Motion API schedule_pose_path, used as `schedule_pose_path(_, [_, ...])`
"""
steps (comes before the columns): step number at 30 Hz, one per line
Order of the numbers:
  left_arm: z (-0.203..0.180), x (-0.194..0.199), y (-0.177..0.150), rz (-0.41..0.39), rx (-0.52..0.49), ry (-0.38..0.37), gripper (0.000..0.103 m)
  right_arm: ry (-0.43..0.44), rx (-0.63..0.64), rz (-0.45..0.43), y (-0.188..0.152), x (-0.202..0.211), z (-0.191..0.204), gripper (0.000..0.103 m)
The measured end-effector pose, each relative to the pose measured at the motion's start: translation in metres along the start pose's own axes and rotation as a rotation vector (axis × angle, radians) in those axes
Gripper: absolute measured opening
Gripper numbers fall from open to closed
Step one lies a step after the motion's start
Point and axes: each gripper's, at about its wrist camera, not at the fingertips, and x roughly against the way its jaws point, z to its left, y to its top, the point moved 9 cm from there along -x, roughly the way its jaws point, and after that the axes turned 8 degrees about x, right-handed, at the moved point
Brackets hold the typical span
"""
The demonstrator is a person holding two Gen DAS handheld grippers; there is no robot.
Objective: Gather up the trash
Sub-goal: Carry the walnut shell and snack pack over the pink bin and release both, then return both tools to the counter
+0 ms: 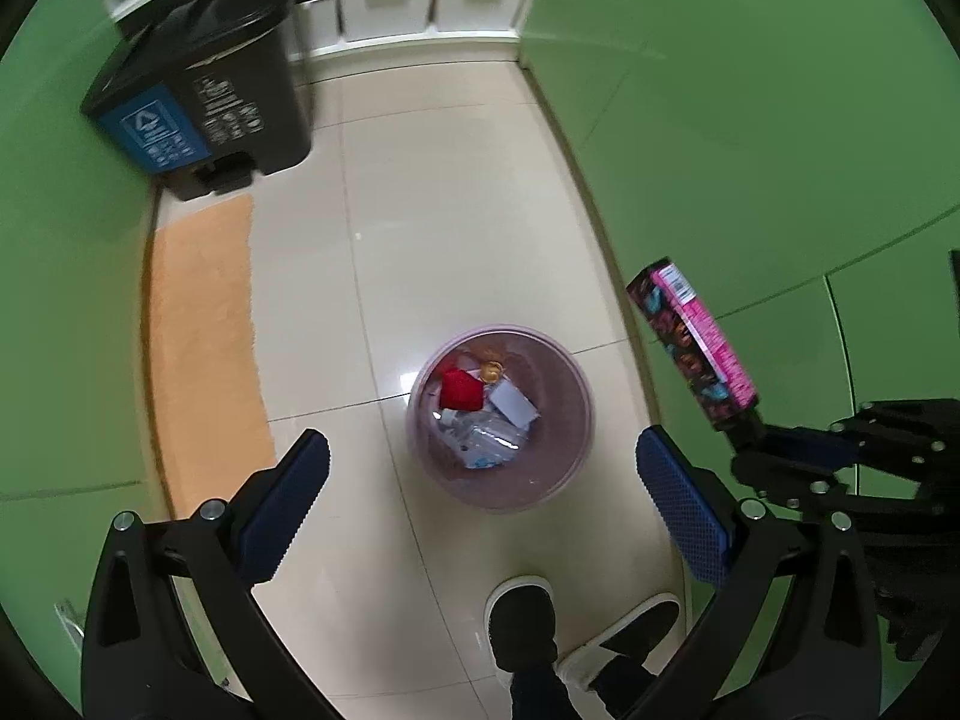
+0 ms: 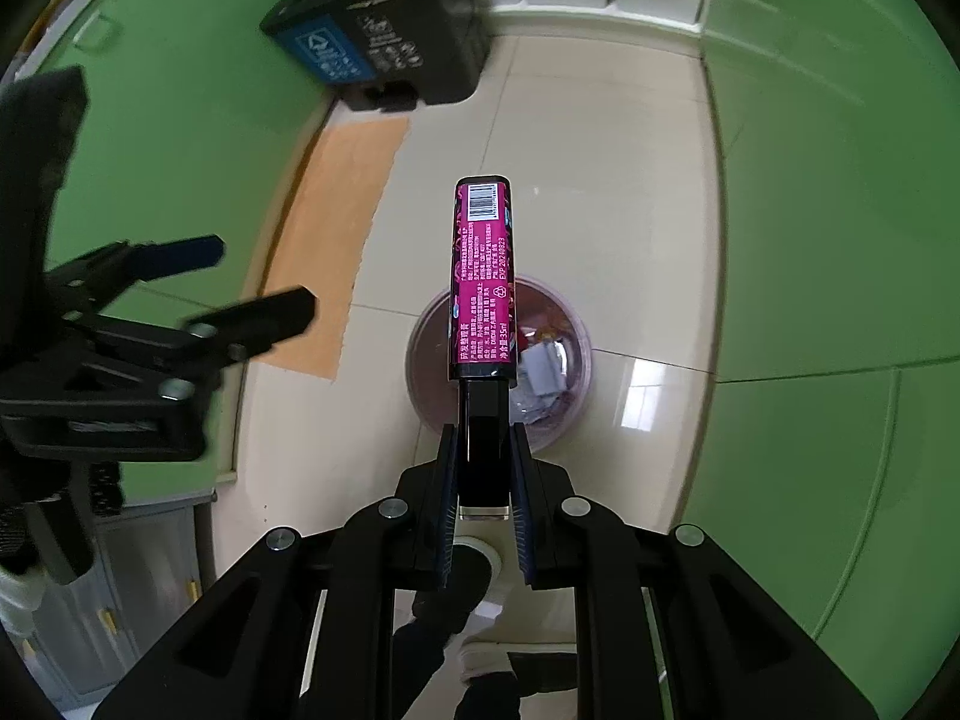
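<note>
A pink-and-black tube with a barcode sticks out forward from my right gripper, which is shut on its black cap end. Below it on the tiled floor stands a round translucent pink wastebasket. In the left wrist view the wastebasket holds a red piece, white card and clear plastic. My left gripper hangs above it, open, with nothing between its blue pads. The tube and the right gripper show at the right. The left gripper appears at the right wrist view's left.
A black pedal bin with a blue label stands at the back left, an orange mat in front of it. White storage boxes line the far end. Green cabinet fronts flank the narrow floor. A person's shoes are near the wastebasket.
</note>
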Motion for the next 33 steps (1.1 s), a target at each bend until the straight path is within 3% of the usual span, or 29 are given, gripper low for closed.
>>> schedule_pose_path(8, [0.037,0.0,-0.003,-0.011,0.049,0.019,0.1,-0.005,0.047,0.035,0.011,-0.031,0.011,0.016])
schedule_pose_path(10, [0.043,0.0,-0.004,-0.016,0.058,0.02,0.1,-0.012,0.052,0.032,0.013,-0.034,0.012,0.021])
schedule_pose_path(11, [0.044,0.001,-0.004,-0.019,0.061,0.02,0.1,-0.021,0.056,0.029,0.014,-0.035,0.012,0.029])
schedule_pose_path(13, [0.045,0.002,-0.004,-0.025,0.064,0.019,0.1,-0.026,0.048,0.002,0.016,-0.033,0.012,0.09])
schedule_pose_path(18, [0.042,0.011,-0.004,-0.032,0.058,0.016,0.1,-0.034,0.032,0.005,0.014,-0.028,0.01,0.094])
schedule_pose_path(24, [0.026,0.054,-0.001,-0.045,0.049,0.001,0.1,-0.058,0.014,-0.014,0.01,0.016,0.016,0.096])
schedule_pose_path(30, [-0.005,0.136,0.002,-0.075,0.021,-0.025,0.1,-0.073,-0.029,-0.075,0.007,0.114,0.027,0.096])
schedule_pose_path(33, [-0.031,0.194,0.006,-0.1,-0.007,-0.044,0.1,-0.081,-0.056,-0.133,0.0,0.183,0.035,0.096])
